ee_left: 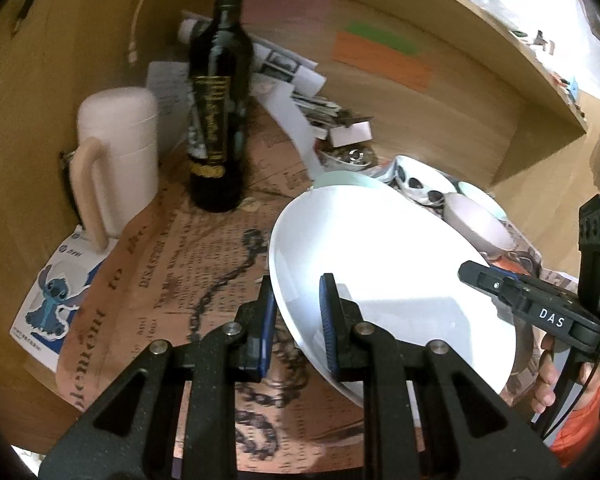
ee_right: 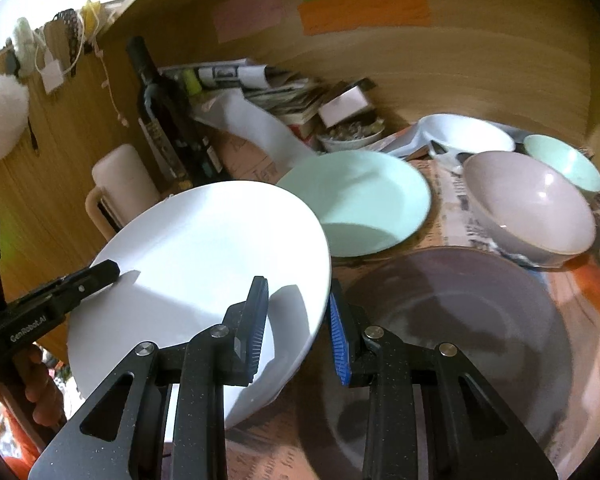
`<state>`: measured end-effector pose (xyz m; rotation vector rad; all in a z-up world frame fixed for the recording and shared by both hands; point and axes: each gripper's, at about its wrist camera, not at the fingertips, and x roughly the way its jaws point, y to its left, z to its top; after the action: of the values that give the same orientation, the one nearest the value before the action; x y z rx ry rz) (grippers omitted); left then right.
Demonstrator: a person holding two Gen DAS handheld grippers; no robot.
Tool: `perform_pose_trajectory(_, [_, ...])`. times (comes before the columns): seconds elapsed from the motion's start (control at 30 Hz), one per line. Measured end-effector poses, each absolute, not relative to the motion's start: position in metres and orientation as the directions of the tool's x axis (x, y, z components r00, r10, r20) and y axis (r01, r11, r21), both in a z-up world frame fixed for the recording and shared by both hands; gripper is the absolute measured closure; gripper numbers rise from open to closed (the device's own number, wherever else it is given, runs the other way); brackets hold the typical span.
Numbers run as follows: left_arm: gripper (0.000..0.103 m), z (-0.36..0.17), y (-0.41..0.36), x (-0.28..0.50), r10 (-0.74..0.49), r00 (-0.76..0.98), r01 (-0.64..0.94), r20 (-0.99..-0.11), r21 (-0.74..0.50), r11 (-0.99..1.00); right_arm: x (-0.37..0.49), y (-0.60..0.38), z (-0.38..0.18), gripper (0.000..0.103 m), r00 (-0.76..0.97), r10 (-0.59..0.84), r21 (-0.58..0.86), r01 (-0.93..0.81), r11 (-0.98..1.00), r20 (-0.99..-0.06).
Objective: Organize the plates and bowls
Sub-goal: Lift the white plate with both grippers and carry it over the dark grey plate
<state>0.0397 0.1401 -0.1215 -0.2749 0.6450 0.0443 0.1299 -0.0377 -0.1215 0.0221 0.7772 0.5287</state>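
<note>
Your left claw is clamped on the near left rim of a white plate, one blue pad under the rim and one on top. Your right claw grips the same plate at its opposite rim, so the plate hangs tilted between both claws, above the newspaper-covered surface. Beside the right claw, lower down, lies a dark plate. Beyond it sit a mint plate, a pale bowl, a mint bowl and a white dish. A dark bottle and a white mug stand to the left.
</note>
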Motion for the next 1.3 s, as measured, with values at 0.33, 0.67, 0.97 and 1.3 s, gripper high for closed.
perform_pose_trajectory(0.33, [0.083, -0.113, 0.099, 0.053, -0.099, 0.802, -0.051, -0.589, -0.232, 0.971, 0.121, -0.085, -0.109, 0.077, 0.645, 0.437, 0.220, -0.391, 0.894, -0.628])
perform_pose_trajectory(0.67, [0.083, -0.118, 0.059, 0.072, -0.164, 0.777, 0.017, -0.607, -0.241, 0.970, 0.115, -0.130, -0.111, 0.077, 0.672, 0.394, 0.228, -0.326, 0.918, -0.627])
perform_pose_trajectory(0.97, [0.083, -0.128, 0.028, 0.084, -0.190, 0.749, 0.055, -0.635, -0.225, 0.973, 0.113, -0.160, -0.121, 0.076, 0.677, 0.357, 0.236, -0.267, 0.934, -0.644])
perform_pose_trajectory(1.3, [0.082, -0.144, 0.010, 0.093, -0.199, 0.712, 0.070, -0.673, -0.214, 0.974, 0.115, -0.180, -0.135, 0.076, 0.659, 0.339, 0.255, -0.224, 0.941, -0.671])
